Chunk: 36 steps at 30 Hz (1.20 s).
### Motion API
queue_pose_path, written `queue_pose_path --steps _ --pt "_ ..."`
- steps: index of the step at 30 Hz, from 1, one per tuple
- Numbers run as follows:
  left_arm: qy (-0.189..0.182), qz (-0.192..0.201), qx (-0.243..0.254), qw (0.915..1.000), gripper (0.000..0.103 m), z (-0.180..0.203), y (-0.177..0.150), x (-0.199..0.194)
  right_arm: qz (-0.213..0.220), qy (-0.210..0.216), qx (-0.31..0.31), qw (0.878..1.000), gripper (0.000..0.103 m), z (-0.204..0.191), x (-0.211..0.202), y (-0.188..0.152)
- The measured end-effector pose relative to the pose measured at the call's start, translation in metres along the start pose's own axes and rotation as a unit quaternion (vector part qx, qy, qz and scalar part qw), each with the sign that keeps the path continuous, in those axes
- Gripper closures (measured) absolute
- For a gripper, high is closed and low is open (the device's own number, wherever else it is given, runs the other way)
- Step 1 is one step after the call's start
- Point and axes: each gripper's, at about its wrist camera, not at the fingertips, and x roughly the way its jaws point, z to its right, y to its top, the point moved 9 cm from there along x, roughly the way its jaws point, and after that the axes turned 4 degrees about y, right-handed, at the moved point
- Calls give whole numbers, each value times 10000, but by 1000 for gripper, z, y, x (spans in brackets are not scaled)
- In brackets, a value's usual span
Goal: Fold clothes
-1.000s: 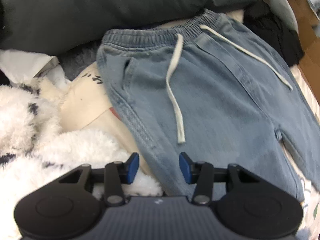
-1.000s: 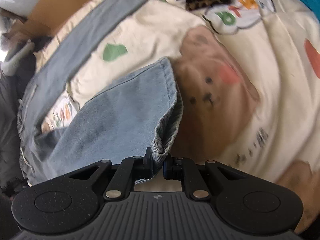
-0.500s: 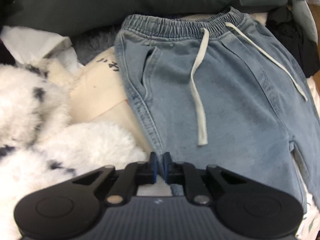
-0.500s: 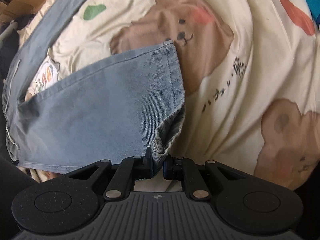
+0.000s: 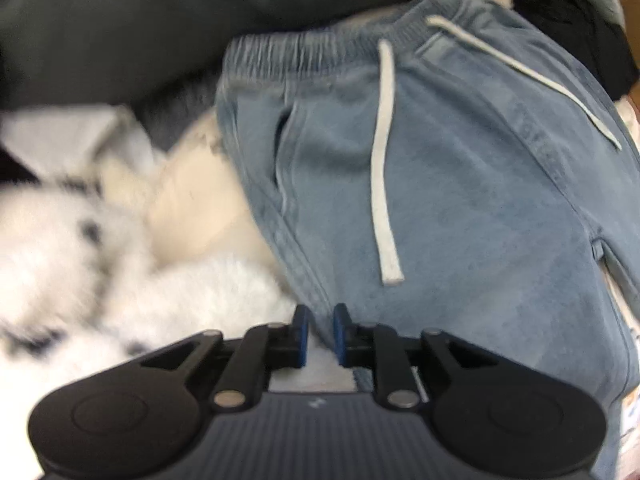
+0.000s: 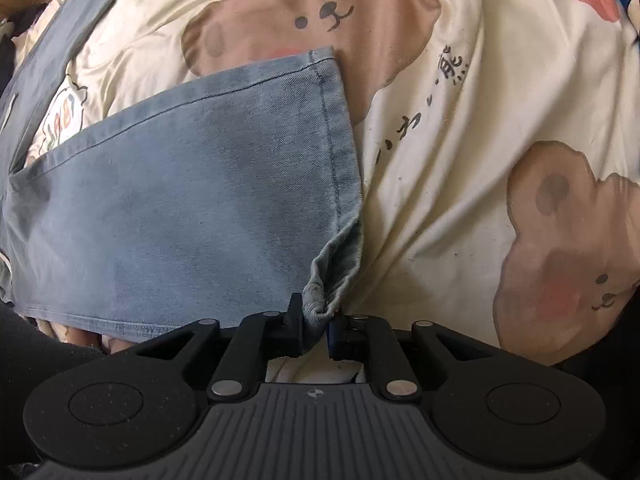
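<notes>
Light blue denim trousers (image 5: 460, 184) with an elastic waistband and a white drawstring (image 5: 382, 184) lie flat. In the left wrist view my left gripper (image 5: 319, 334) is at the trousers' left side seam with a narrow gap between its blue pads; the seam edge runs into the gap, and the view is blurred. In the right wrist view my right gripper (image 6: 318, 322) is shut on the bunched corner of a trouser leg's hem (image 6: 332, 276). That leg (image 6: 180, 208) lies spread on the bear-print cover.
A cream bedcover with brown bears (image 6: 460, 128) lies under the trousers. A white fluffy blanket with dark spots (image 5: 80, 272) is left of the trousers. A dark grey pillow (image 5: 140, 20) lies behind the waistband. Black clothing (image 5: 576, 36) is at the far right.
My left gripper closed from wide open at the trousers' side seam, then its pads parted slightly. My right gripper kept hold of the hem and moved, and the leg now lies flatter.
</notes>
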Motion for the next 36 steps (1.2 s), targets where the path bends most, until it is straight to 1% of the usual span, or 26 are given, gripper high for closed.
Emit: queue_pose_path --steps 1,2,4,6,7,8,10,13,17,20,24,28,31,34,36 --pt "38 76 43 10000 81 -1 4 -6 54 2 -20 10000 85 1 -1 4" --pt "68 151 78 9998 78 -3 9 -12 108 5 -40 9999 77 3 -3 8" --pt "37 289 77 9995 77 -5 20 -22 217 9 -80 9997 76 5 -6 16" --pt "-34 377 75 9993 75 -2 29 -27 325 14 -119 9994 74 8 -9 24" --pt "-68 420 77 9991 74 0 33 -29 379 16 -139 9992 67 10 -10 28" --pt "-96 451 92 9989 74 3 37 -30 434 18 -159 9989 64 11 -12 32" --pt "-143 479 140 9986 74 11 41 -32 542 23 -199 9983 63 14 -15 40" --pt "-244 489 203 9983 74 25 44 -34 704 29 -258 9972 58 18 -19 52" --pt "-325 508 449 9972 74 46 45 -36 1006 59 -497 9937 58 17 -13 75" --pt "-349 508 577 9964 74 60 46 -36 1162 106 -630 9912 58 15 -3 86" --pt "-446 539 722 9949 71 83 50 -37 1368 21 -995 9856 58 4 7 97" --pt "-579 569 862 9930 70 108 53 -37 1407 -73 -1214 9826 58 0 18 107" --pt "-663 591 979 9912 70 125 54 -38 1351 -165 -1399 9808 58 -2 29 109" --pt "-704 624 1110 9894 69 140 53 -40 1367 -343 -1512 9784 58 0 41 112" --pt "-726 634 1164 9885 69 148 52 -40 1467 -498 -1676 9736 57 -5 46 113"
